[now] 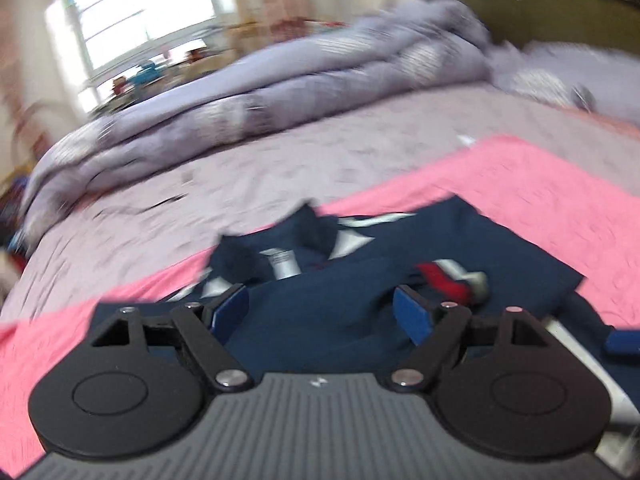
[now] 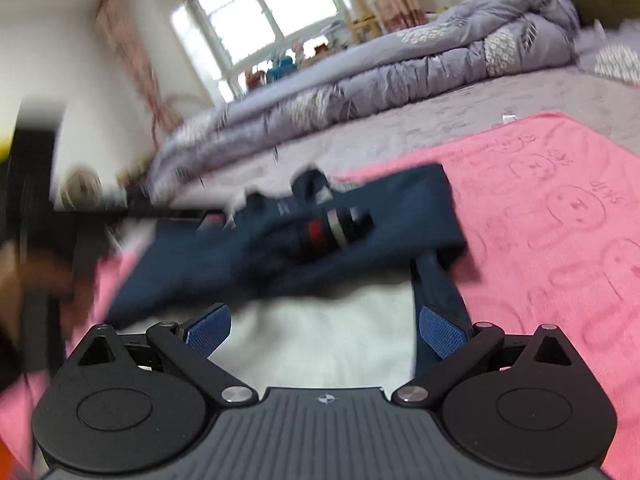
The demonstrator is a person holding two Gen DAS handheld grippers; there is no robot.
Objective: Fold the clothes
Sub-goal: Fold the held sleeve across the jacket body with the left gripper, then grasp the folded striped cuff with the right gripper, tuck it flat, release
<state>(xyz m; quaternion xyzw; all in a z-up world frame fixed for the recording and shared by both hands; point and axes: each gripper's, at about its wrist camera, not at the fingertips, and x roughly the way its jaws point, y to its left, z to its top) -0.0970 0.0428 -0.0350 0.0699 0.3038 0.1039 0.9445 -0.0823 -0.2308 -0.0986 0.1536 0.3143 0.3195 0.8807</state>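
A navy garment (image 1: 460,240) with white panels and a red, white and grey striped cuff (image 1: 452,278) lies partly folded on a pink towel (image 1: 520,184). My left gripper (image 1: 320,314) hovers open just above its navy cloth, nothing between the blue pads (image 1: 230,310). In the right wrist view the same garment (image 2: 380,204) lies ahead, its striped cuff (image 2: 332,230) on top and a white panel (image 2: 320,332) below. My right gripper (image 2: 326,330) stands open over that white panel, apart from the cloth as far as the blur shows.
The pink towel (image 2: 560,208) covers a lilac bedsheet (image 1: 280,176). A rolled grey-lilac quilt (image 2: 420,64) lies along the far side of the bed. A dark blurred shape (image 2: 36,208) stands at the left. A window (image 2: 264,8) is behind.
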